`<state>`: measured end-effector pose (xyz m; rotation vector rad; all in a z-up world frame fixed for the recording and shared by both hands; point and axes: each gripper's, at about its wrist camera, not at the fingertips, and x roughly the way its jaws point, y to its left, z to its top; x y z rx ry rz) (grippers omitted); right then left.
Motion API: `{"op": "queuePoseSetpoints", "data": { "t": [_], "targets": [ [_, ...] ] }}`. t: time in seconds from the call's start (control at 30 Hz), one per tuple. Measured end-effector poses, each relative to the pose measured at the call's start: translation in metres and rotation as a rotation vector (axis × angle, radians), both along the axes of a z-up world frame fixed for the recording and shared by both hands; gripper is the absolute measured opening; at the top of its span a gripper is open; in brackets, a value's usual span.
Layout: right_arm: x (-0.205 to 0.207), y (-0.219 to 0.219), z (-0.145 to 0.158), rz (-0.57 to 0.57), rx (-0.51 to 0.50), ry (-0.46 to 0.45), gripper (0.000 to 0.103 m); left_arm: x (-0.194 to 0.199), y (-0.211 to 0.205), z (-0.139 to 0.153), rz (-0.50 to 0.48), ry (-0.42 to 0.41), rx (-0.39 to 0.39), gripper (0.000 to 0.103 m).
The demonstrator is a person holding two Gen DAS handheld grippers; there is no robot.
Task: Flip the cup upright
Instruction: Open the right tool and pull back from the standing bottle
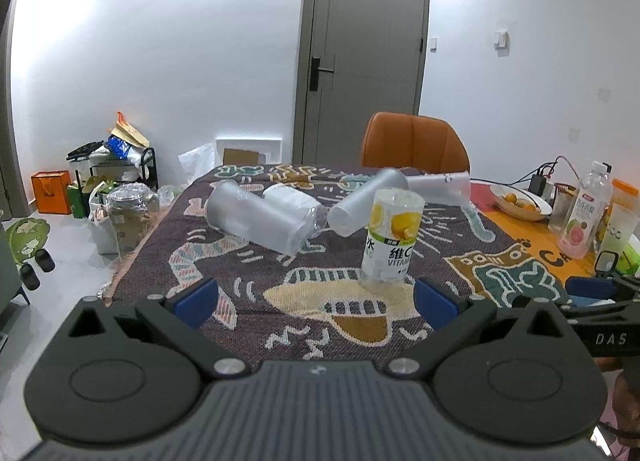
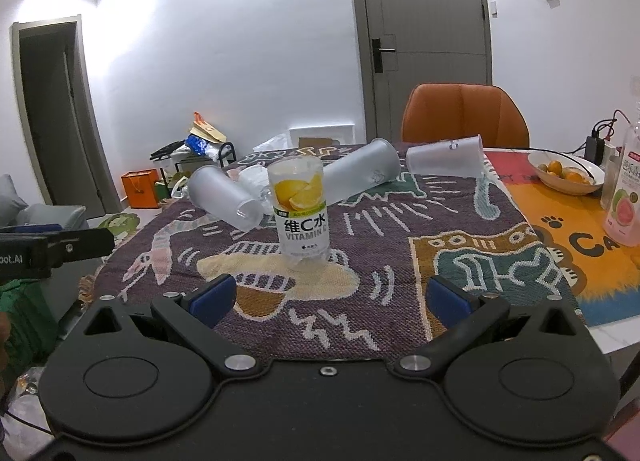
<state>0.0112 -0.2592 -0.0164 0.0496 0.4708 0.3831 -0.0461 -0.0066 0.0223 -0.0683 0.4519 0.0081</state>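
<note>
A clear cup with a lemon label (image 1: 390,235) (image 2: 300,211) stands on end on the patterned cloth (image 1: 248,281) (image 2: 380,245), just ahead of both grippers. Three frosted cups lie on their sides behind it: one at the left (image 1: 256,219) (image 2: 224,197), one in the middle (image 1: 366,201) (image 2: 360,171), one at the right (image 1: 438,185) (image 2: 444,161). My left gripper (image 1: 316,303) is open and empty, as is my right gripper (image 2: 330,299). Each gripper's body shows at the edge of the other's view.
An orange chair (image 1: 414,141) (image 2: 464,115) stands at the table's far side. A bowl of oranges (image 1: 520,201) (image 2: 566,173), drink bottles (image 1: 584,213) (image 2: 626,197) and cables sit at the right. Bags and boxes (image 1: 112,181) lie on the floor at the left.
</note>
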Motion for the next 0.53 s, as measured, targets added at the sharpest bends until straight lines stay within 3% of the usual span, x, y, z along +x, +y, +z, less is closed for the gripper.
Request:
{"op": "queuePoseSetpoints", "data": {
  "t": [0.53],
  "targets": [
    [0.0009,0.0002,-0.0007,0.004,0.005,0.006,0.103,0.0015,-0.0008,-0.0032,-0.017,0.024,0.002,0.103]
  ]
}}
